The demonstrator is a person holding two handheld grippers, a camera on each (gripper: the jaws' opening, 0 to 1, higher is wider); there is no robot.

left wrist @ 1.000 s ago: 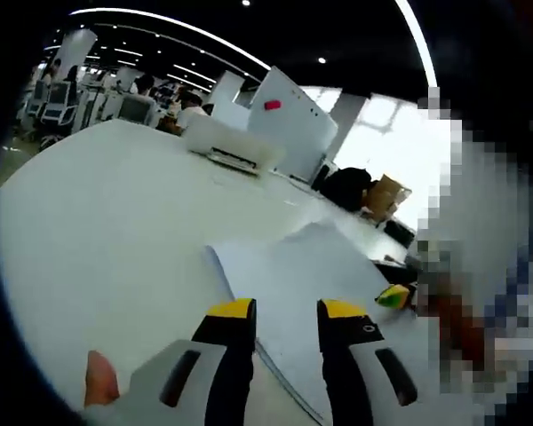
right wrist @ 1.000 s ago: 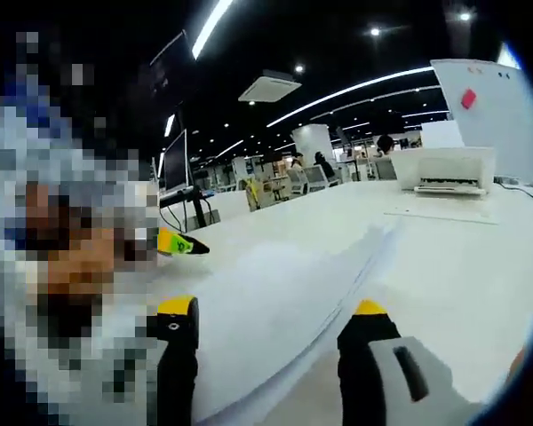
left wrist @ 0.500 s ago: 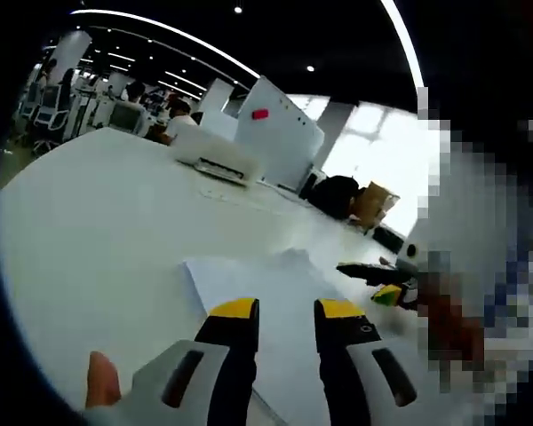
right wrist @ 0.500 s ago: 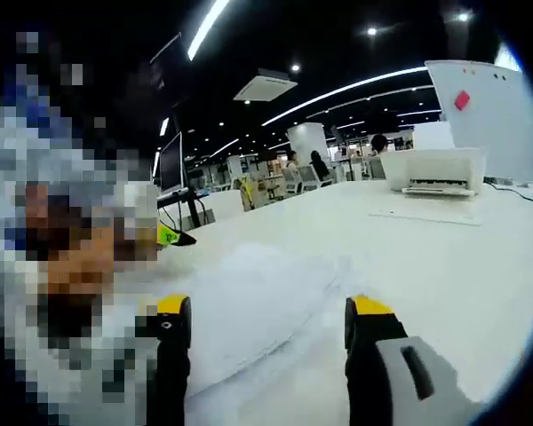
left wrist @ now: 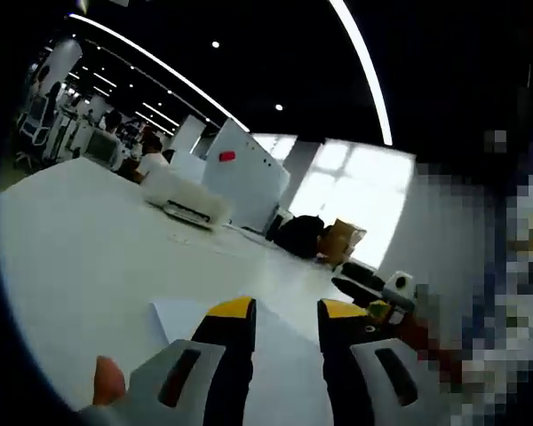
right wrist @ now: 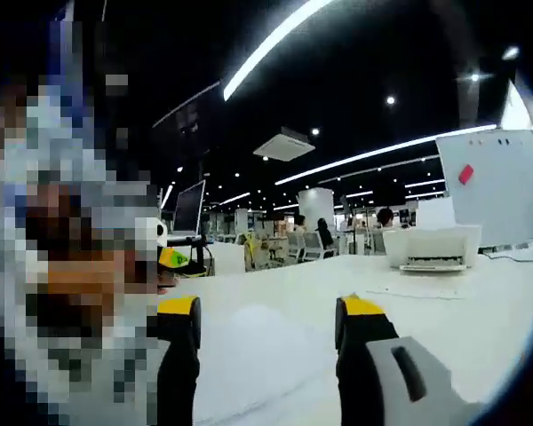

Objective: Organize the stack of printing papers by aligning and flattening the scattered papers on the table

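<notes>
Nearby, left gripper (left wrist: 284,311) with yellow-tipped black jaws narrowly parted, gripping nothing, over flat white printing papers (left wrist: 280,377) on smooth white table (left wrist: 71,231). Right gripper (right wrist: 265,311) jaws wide apart, empty, above papers. Beyond, boxy white printer (right wrist: 431,248).

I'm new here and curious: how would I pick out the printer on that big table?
Follow the long white table to its far end, before the white board with a red tag. The printer is the low white box there, with a dark slot across its front.
</notes>
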